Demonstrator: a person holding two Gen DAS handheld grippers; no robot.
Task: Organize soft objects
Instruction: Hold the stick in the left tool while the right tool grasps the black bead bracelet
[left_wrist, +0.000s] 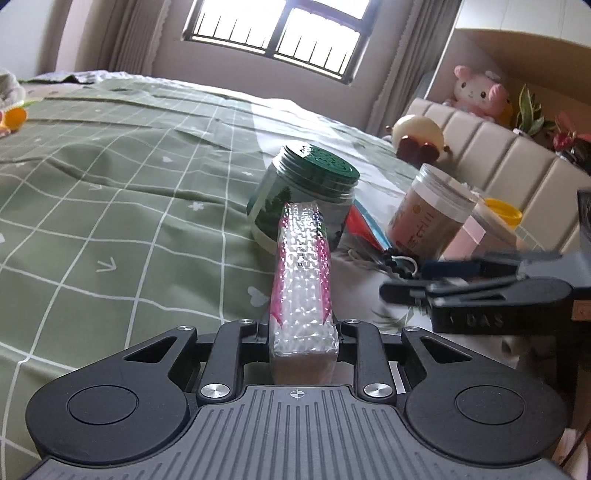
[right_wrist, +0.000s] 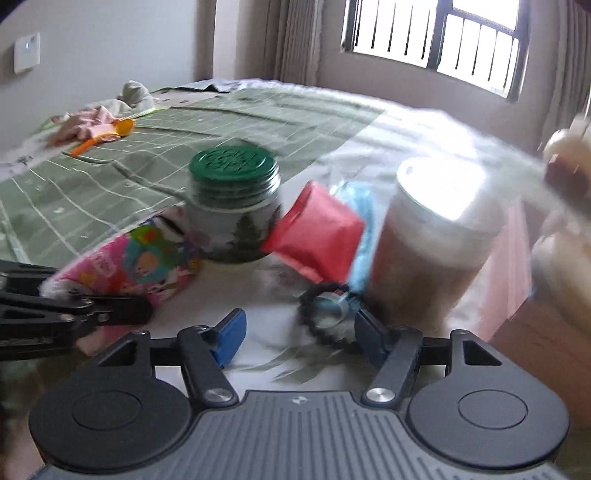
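Bed with green grid sheet, barred window behind.
Tissue pack pinched edge-on in left gripper, long axis pointing straight ahead at green-lid jar. Right gripper spread wide over black bead bracelet; red pouch and brown jar just beyond, blurred.

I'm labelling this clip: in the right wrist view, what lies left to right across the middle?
Left gripper → pink tissue pack → green-lidded jar → red pouch → brown jar.
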